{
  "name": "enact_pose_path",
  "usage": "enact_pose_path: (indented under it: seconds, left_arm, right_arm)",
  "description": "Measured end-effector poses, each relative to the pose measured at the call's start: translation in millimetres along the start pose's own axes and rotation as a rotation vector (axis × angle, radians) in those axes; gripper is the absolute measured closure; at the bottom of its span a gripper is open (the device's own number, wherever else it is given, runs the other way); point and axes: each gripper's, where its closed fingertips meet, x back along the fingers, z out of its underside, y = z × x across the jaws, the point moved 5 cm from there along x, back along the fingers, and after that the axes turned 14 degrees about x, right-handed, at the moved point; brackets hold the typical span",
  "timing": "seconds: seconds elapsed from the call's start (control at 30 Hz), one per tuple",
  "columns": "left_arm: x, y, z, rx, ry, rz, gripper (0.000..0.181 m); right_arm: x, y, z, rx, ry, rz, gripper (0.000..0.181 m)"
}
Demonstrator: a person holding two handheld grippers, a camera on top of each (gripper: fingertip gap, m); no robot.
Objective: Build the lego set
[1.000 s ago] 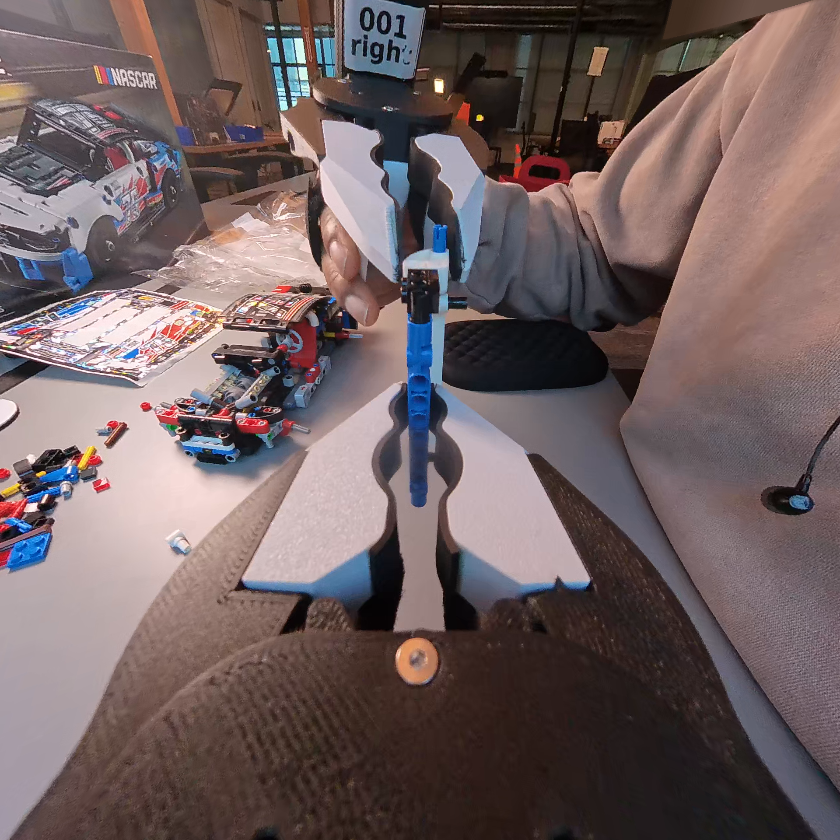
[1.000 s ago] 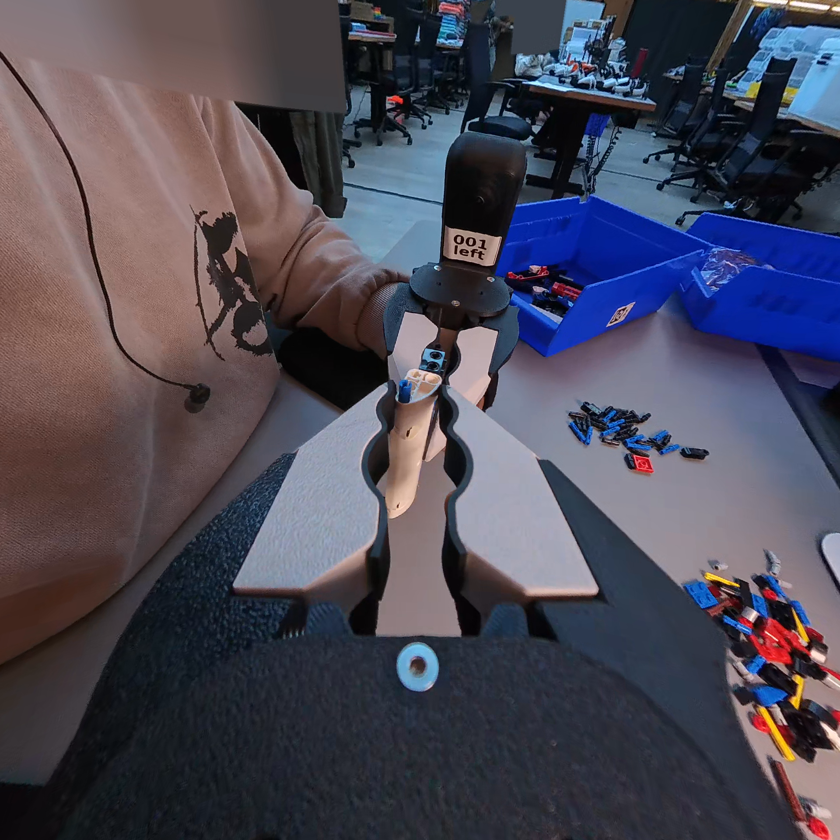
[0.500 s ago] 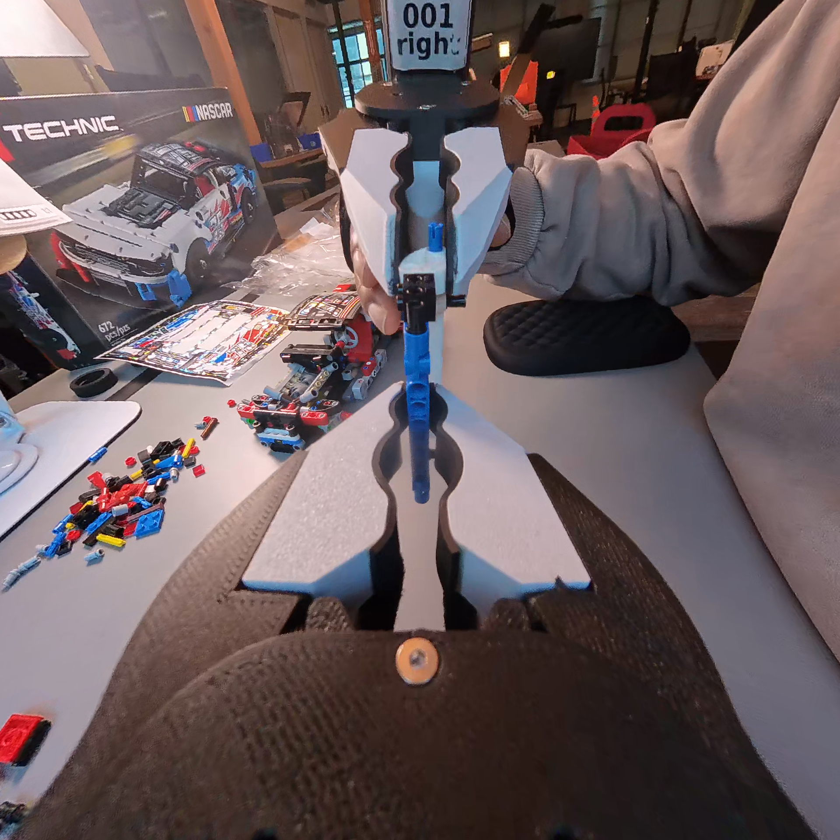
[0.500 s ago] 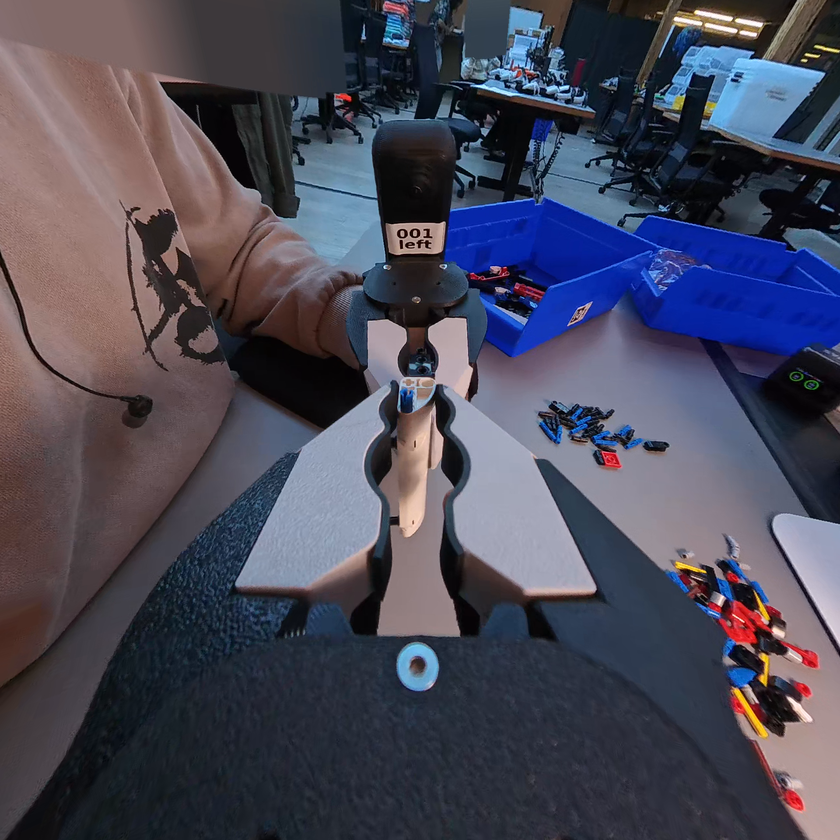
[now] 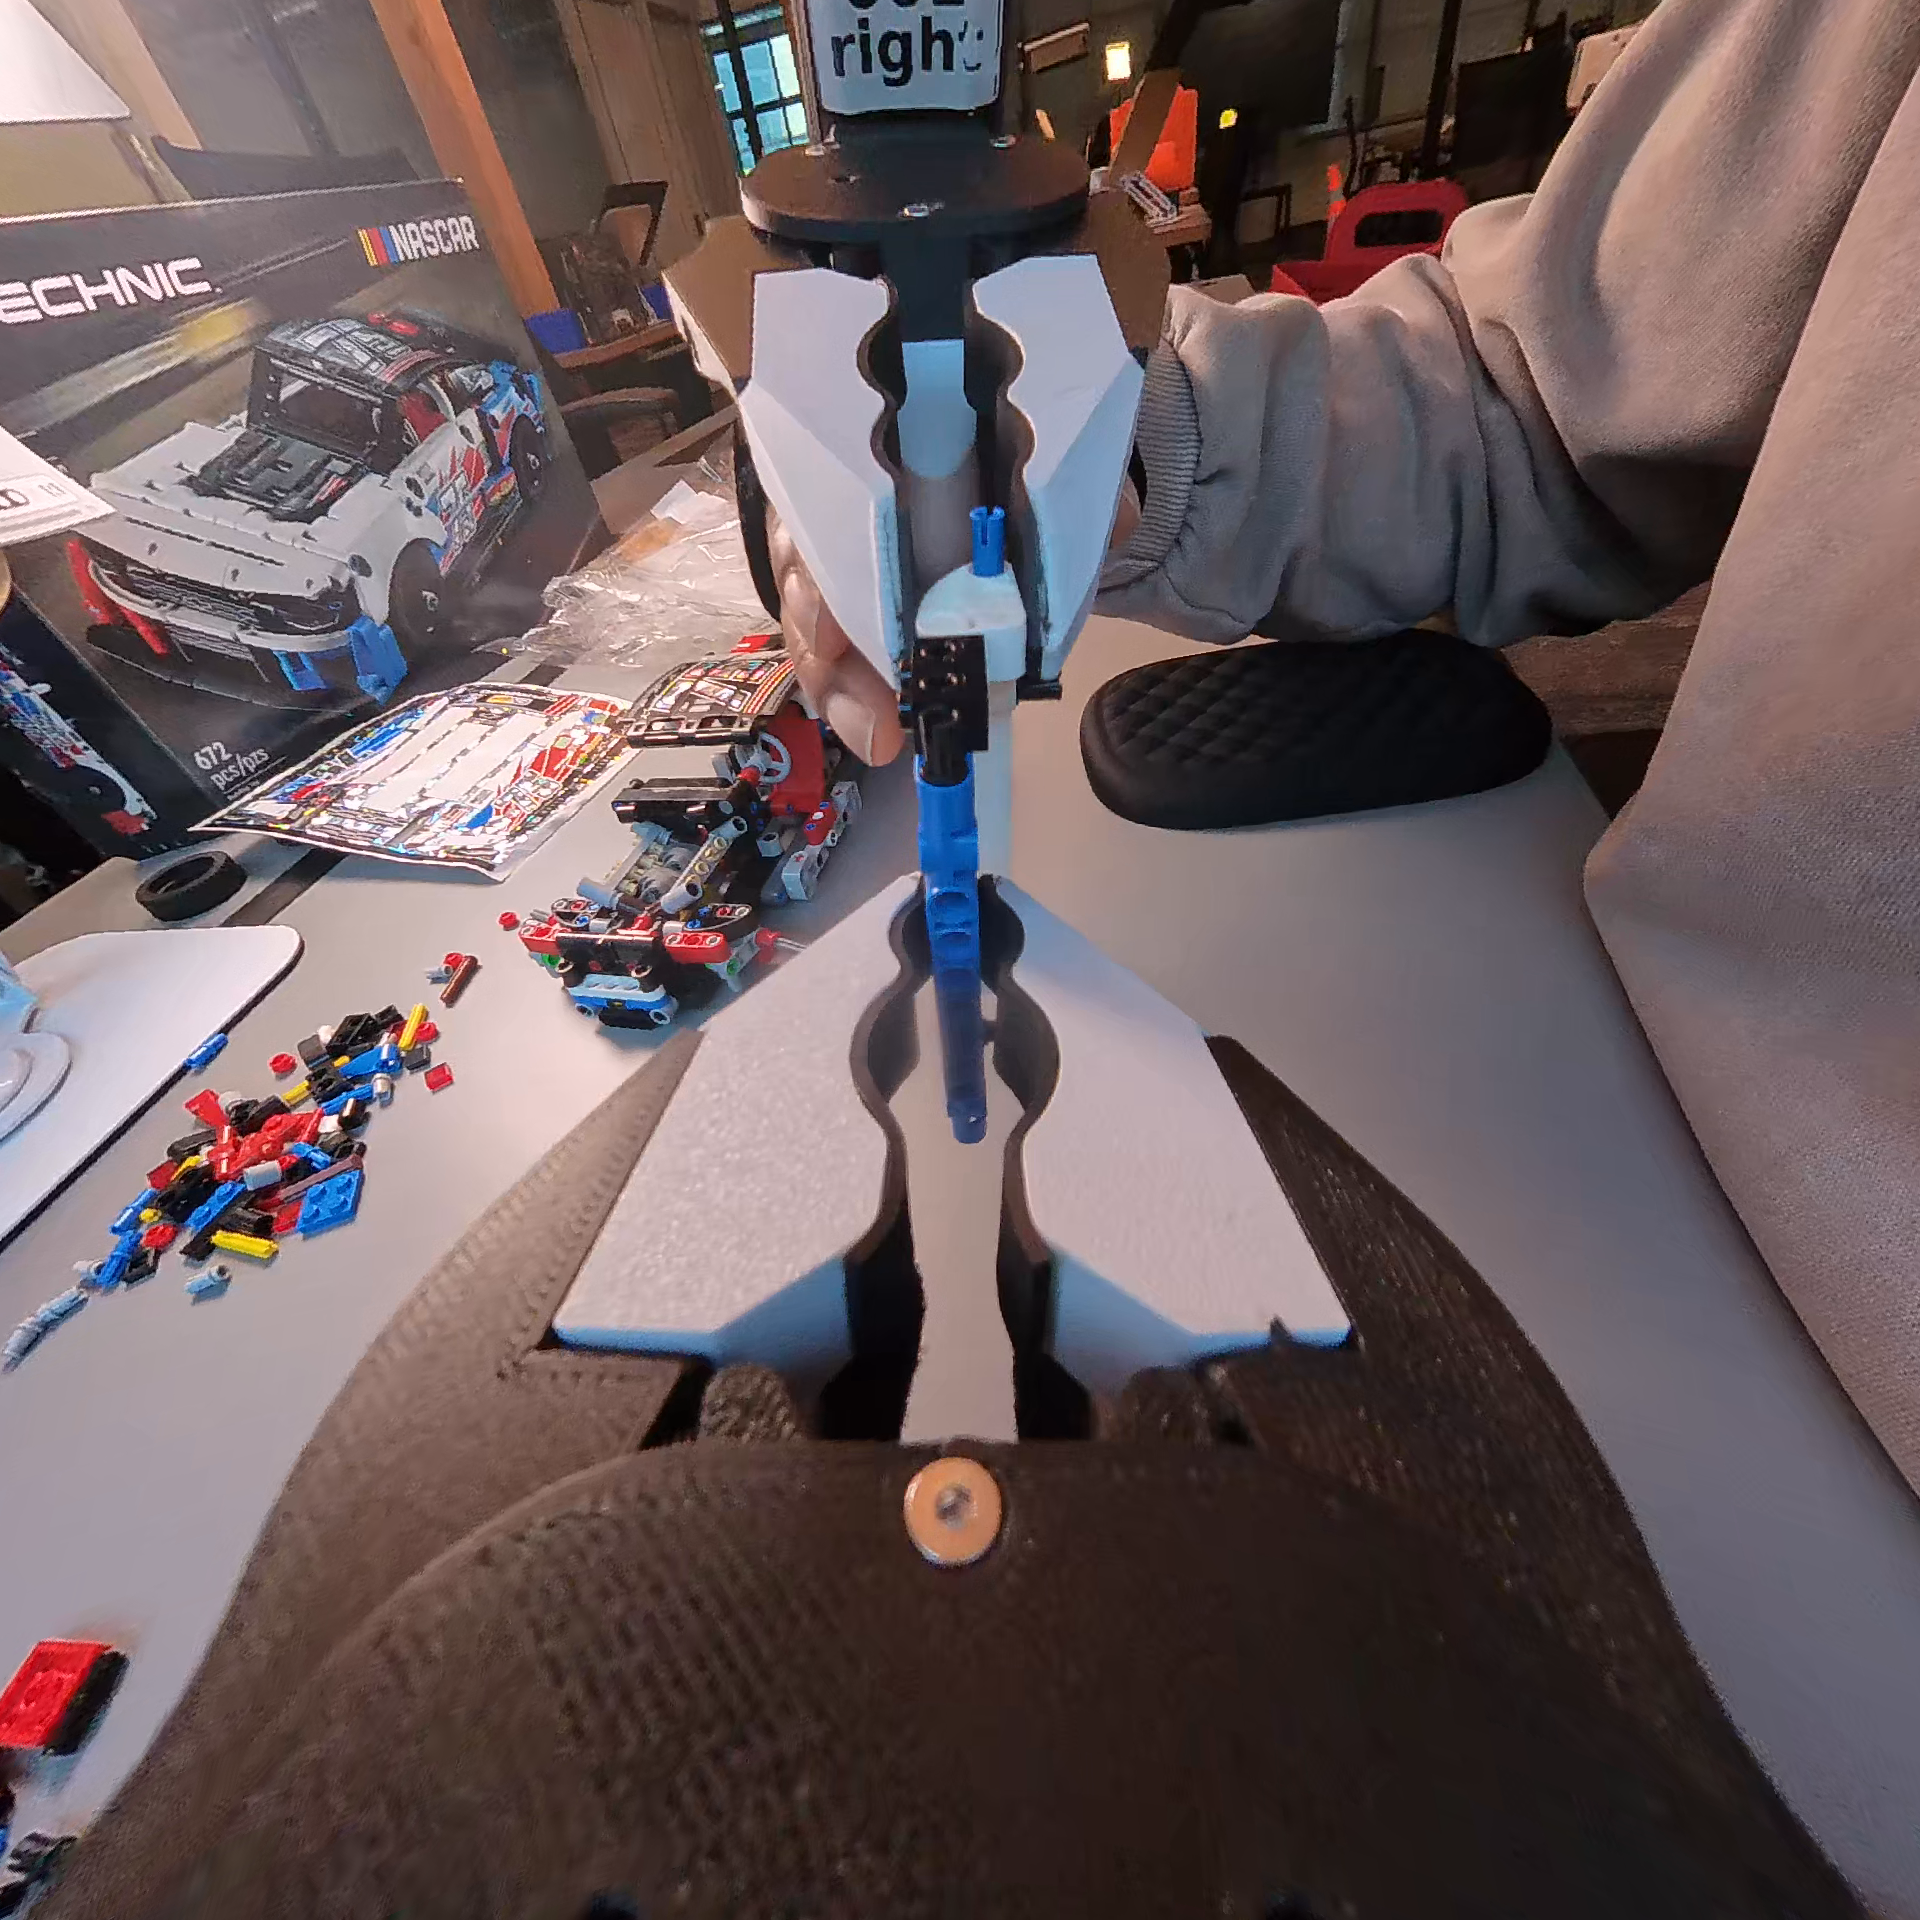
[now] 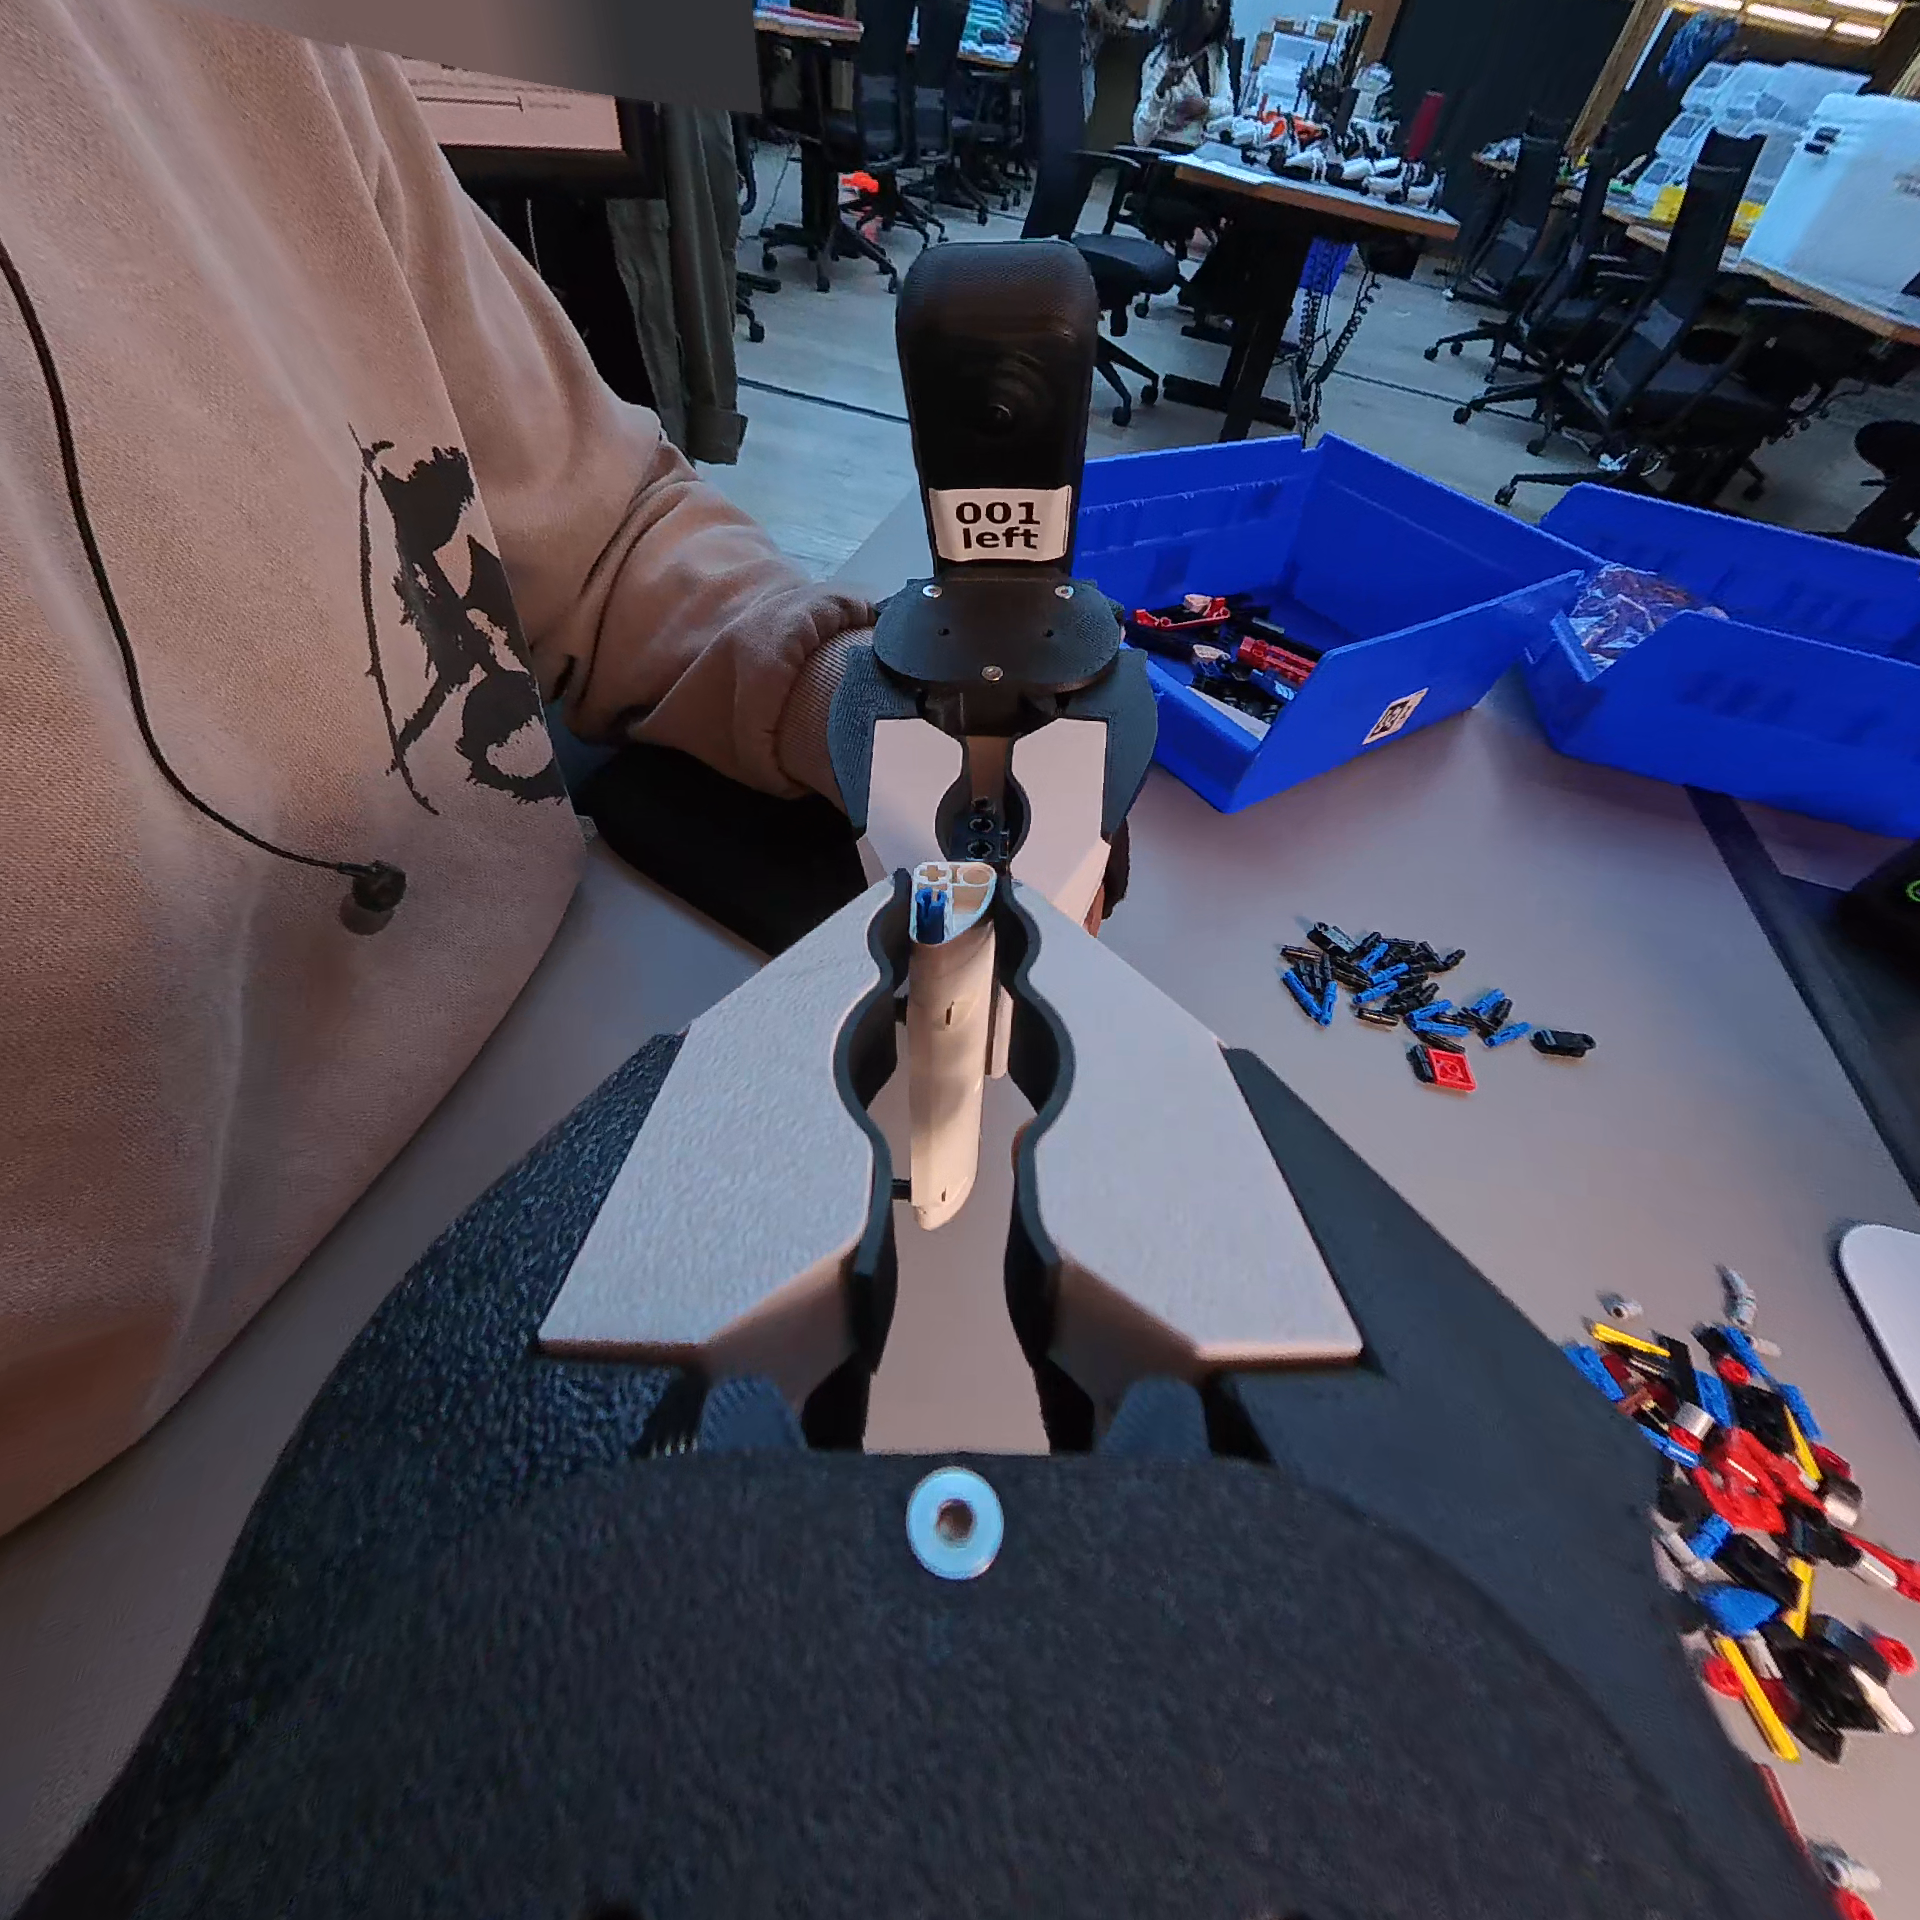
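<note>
Between the earlier frames and now, the right tool (image 5: 961, 623) has drawn closer to the left tool's camera and fills the upper centre of the left wrist view, while the two tools have stayed tip to tip. Its hand (image 5: 831, 665) grips from behind, a grey sleeve (image 5: 1351, 457) running off to the right. At lower centre, the left tool (image 5: 951, 914) is pinched on a blue beam (image 5: 951, 935) whose long axis runs straight up the frame, away from the camera, its far end meeting a black connector (image 5: 945, 686). In the right wrist view, the right tool is clamped on a white panel piece (image 6: 945, 1039), lying lengthwise along the fingers and pointing at the left tool (image 6: 982, 831) at frame centre. A grey table (image 5: 1299, 987) carries a half-built car chassis (image 5: 686, 883), a sticker sheet (image 5: 436, 769), the set's box (image 5: 260, 468) at upper left and loose-piece heaps (image 5: 249, 1153). Blue bins (image 6: 1351, 623) sit at upper right of the right wrist view, with office chairs and desks beyond.
</note>
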Motion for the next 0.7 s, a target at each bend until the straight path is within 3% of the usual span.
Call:
enact_pose_path:
  seconds: [0.47, 0.6, 0.7]
  left_arm:
    - [0, -1, 1, -0.003, 0.005, -0.004, 0.176]
    - [3, 8, -3, 0.005, -0.042, -0.086, 0.176]
    - [7, 15, -5, 0.062, -0.081, -0.147, 0.176]
  right_arm:
    - [-2, 1, 0, -0.008, -0.002, -0.011, 0.168]
    - [5, -3, 1, -0.053, -0.018, 0.03, 0.137]
    - [14, -8, 14, -0.128, -0.013, 0.18, 0.136]
